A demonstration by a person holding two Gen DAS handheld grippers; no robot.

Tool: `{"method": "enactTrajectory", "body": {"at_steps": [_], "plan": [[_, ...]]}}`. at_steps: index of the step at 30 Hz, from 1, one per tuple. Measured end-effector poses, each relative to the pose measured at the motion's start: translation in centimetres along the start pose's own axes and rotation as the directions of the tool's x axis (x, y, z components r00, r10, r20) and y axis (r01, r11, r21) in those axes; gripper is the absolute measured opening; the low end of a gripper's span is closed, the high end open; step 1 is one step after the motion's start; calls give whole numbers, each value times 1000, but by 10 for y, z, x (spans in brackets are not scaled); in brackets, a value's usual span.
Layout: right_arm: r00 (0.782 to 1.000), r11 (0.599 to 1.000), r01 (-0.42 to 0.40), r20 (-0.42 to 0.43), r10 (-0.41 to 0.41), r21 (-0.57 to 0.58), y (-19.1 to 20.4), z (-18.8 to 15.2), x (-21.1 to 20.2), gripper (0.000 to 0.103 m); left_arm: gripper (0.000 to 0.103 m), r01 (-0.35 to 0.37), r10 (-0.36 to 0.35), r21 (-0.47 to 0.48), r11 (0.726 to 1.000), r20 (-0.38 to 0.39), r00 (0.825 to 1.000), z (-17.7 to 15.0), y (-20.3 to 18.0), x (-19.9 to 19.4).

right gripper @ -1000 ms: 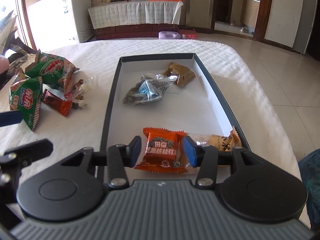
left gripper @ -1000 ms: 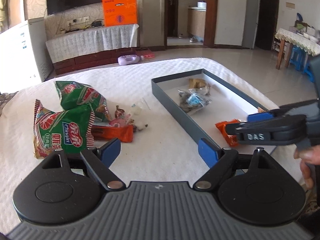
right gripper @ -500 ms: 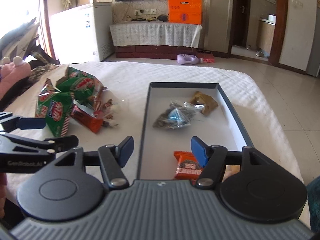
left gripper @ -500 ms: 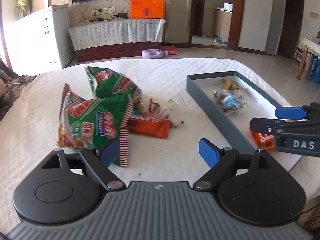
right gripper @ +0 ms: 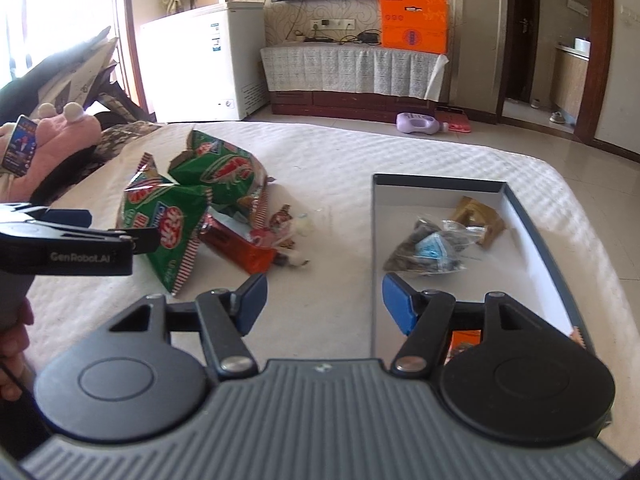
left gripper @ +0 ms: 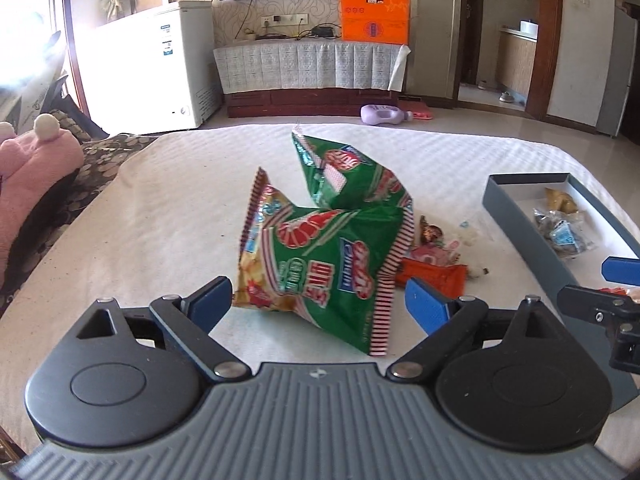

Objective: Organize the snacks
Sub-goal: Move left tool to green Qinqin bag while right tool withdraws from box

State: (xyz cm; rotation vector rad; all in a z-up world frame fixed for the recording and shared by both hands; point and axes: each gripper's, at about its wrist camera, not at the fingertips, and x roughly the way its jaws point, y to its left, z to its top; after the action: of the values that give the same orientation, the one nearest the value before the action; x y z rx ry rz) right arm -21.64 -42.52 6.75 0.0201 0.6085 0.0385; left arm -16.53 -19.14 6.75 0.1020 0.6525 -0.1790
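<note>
Left claw (left gripper: 318, 306) opening, wide, green chip bags (left gripper: 320, 260) just beyond its tips, untouched. Small snacks (right gripper: 256, 244) beside them on the bed (right gripper: 340, 184). Right claw (right gripper: 323, 302) wide, empty, over near-left edge of tray (right gripper: 374, 240) holding packets.

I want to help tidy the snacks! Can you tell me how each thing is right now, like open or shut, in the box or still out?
Left gripper: opening, pads around the near green bag, not touching.
Right gripper: open, empty.
Near green bag: puffed, outside the box.
Far green bag: outside, behind it.
Orange packet: outside, beside the bags.
Grey box: lidless.
Clear packet: in the box.
Brown packet: in the box.
</note>
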Motion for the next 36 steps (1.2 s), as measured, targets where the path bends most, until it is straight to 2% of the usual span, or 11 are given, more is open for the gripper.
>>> {"method": "enactTrajectory", "body": {"at_steps": [8, 18, 36], "plan": [[999, 999, -39, -23, 38, -17, 24, 4, 17, 66, 96, -14, 14, 84, 996, -9, 1000, 5, -2, 16], [999, 1000, -25, -45, 24, -18, 23, 2, 20, 66, 97, 11, -8, 87, 996, -37, 999, 14, -9, 39], [998, 999, -14, -69, 11, -33, 23, -3, 18, 66, 102, -19, 24, 101, 995, -51, 998, 19, -10, 68]]}}
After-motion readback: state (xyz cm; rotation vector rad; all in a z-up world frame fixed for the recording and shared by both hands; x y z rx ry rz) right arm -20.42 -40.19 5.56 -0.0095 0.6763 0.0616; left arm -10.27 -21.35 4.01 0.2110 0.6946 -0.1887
